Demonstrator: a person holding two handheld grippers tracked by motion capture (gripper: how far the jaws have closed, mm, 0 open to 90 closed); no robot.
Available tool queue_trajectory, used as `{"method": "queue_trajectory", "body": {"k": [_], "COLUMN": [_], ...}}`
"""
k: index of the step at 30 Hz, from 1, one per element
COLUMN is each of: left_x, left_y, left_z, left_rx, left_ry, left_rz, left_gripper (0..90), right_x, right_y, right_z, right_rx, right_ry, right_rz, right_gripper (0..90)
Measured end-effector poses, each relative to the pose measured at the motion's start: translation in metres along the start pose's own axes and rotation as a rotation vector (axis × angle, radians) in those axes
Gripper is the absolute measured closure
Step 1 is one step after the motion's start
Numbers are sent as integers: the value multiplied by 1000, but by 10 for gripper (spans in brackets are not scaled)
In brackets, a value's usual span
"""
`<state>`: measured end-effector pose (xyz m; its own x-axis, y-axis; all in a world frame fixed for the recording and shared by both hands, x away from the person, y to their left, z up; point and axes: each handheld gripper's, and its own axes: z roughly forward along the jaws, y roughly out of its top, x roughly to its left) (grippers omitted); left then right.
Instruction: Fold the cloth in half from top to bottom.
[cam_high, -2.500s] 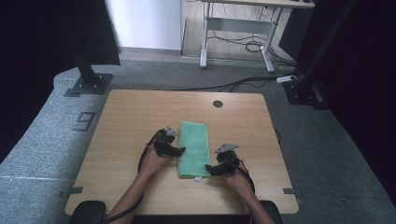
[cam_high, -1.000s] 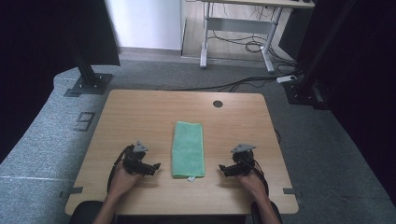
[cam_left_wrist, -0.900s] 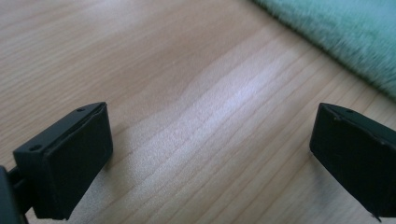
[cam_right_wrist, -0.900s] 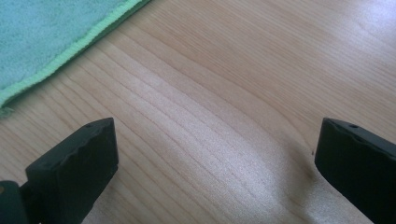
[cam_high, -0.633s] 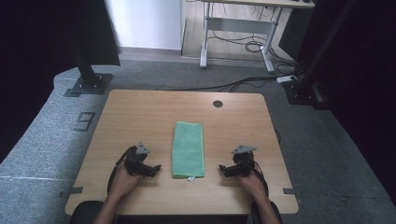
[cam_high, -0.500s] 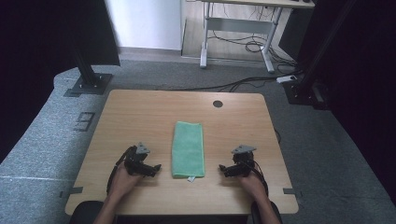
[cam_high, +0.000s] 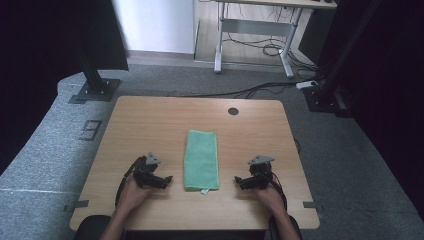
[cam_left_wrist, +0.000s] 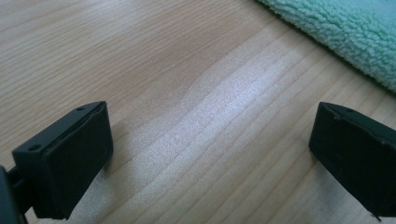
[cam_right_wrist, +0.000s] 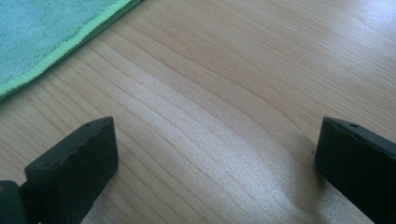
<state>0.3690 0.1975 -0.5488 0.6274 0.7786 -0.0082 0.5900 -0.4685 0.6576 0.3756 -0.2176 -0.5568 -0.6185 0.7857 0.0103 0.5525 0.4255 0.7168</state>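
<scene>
The green towel (cam_high: 201, 159) lay folded into a long narrow strip near the middle of the wooden table (cam_high: 150, 120), its long axis running away from the person. A small white tag protruded from its near edge. The cloth lay flat and nothing touched it.

The left gripper (cam_high: 167, 179) rested on the table to the left of the towel's near end, apart from the cloth, with its jaws directed toward it. In the left gripper view, the jaws stood wide apart with bare wood between them, and the towel's fleecy edge (cam_left_wrist: 345, 32) occupied the upper right corner.

The right gripper (cam_high: 239, 180) rested on the table to the right of the towel's near end, also clear of the cloth. In the right gripper view, the jaws were spread wide over bare wood, and the towel's hemmed edge (cam_right_wrist: 56, 28) crossed the upper left corner.

A round cable port (cam_high: 233, 111) sat near the table's far edge.
</scene>
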Motion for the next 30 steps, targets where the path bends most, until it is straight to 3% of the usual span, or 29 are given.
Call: {"method": "queue_trajectory", "body": {"k": [2, 8, 13, 20, 25, 30], "left_x": [-2, -8, -9, -18, -22, -24], "left_y": [6, 26, 47, 76, 80, 73], "left_z": [1, 8, 21, 40, 59, 61], "left_rx": [17, -13, -35, -34, 2, 9], "left_ry": [-14, -26, -32, -23, -1, -3], "left_rz": [-11, -9, -52, -19, -4, -2], "left_gripper": [0, 0, 0, 0, 0, 0], "right_x": [0, 0, 0, 0, 0, 0], "right_y": [0, 1, 1, 1, 1, 1], "right_z": [0, 0, 1, 1, 1, 1], "right_rx": [0, 2, 2, 2, 2, 3], "right_ry": [0, -2, -5, -5, -5, -5], "right_rz": [0, 3, 3, 4, 4, 4], "right_gripper": [0, 0, 0, 0, 0, 0]}}
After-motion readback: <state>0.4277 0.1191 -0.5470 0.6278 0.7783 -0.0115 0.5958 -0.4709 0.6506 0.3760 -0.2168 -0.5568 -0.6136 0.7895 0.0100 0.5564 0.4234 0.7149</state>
